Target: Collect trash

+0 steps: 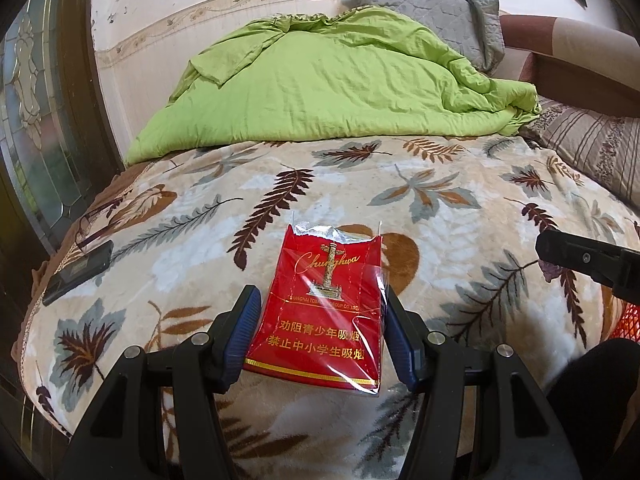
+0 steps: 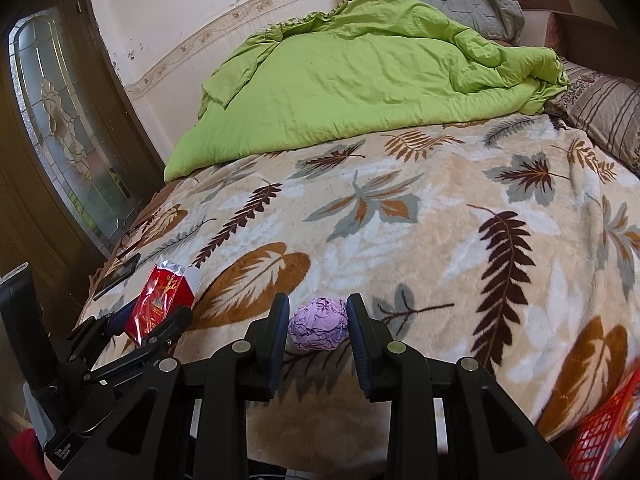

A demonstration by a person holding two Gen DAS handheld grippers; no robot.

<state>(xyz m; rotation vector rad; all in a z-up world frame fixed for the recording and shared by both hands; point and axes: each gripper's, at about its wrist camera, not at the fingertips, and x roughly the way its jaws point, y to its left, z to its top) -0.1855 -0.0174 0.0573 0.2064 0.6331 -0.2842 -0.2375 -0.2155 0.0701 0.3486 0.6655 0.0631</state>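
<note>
A red cigarette pack in torn clear wrap lies on the leaf-patterned blanket. My left gripper is open with its blue-padded fingers on either side of the pack, close to its edges. The pack also shows in the right wrist view, with the left gripper around it. A crumpled purple paper ball lies on the blanket. My right gripper is open around the ball, fingers just beside it. The right gripper's side shows in the left view.
A black phone and glasses lie at the bed's left edge. A green duvet and pillows sit at the head. A red mesh basket stands at the bed's right front. A glass-panelled door is on the left.
</note>
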